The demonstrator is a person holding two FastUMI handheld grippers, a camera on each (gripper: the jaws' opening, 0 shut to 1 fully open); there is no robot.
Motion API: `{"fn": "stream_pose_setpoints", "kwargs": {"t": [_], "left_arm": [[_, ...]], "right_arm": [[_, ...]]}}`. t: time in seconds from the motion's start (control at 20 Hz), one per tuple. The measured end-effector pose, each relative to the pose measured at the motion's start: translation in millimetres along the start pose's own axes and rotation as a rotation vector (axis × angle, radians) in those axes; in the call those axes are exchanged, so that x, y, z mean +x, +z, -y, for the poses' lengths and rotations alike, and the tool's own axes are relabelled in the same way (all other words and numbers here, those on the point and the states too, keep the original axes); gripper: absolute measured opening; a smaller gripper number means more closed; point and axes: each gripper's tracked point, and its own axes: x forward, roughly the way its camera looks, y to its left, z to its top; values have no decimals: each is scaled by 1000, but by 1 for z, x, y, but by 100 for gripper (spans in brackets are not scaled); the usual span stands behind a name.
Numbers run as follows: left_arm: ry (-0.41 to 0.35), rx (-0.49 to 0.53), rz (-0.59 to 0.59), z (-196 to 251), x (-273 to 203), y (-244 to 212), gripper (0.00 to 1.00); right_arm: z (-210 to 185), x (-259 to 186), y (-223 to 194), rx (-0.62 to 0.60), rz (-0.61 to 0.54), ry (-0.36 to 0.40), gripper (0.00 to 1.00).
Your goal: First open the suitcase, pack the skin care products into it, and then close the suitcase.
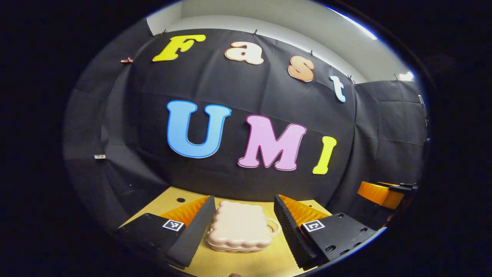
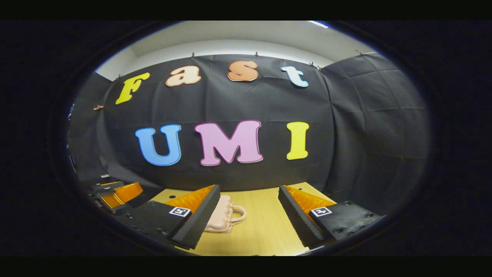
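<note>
left gripper view: low, facing wall | right gripper view: likewise — both share suitcase (closed) on table

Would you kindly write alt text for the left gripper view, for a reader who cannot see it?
A small, closed, pale pink bumpy plastic suitcase lies flat on a light wooden table, its handle toward the right, seen between the open fingers of the left tool. The right tool shows at the right edge.

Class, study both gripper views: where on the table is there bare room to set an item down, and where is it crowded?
Bare table lies to the right of the pink suitcase in the right gripper view, past its handle, between that gripper's open jaws. In the left gripper view a strip of table in front of the suitcase is free. The suitcase itself fills the space between the left jaws.
</note>
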Motion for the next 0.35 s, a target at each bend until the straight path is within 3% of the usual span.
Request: {"fn": "stream_pose_setpoints", "kwargs": {"t": [0.1,0.2,0.25,0.35], "left_arm": [[41,58,17,-16,-25,12,96],[38,86,48,-3,-36,27,96],[30,95,61,4,-41,34,96],[22,95,79,6,-55,42,96]], "right_arm": [[-6,-16,12,-12,26,22,96],[-5,-32,27,-2,67,49,97],[-4,-37,33,8,90,64,90],[4,-47,38,9,107,101,90]]}}
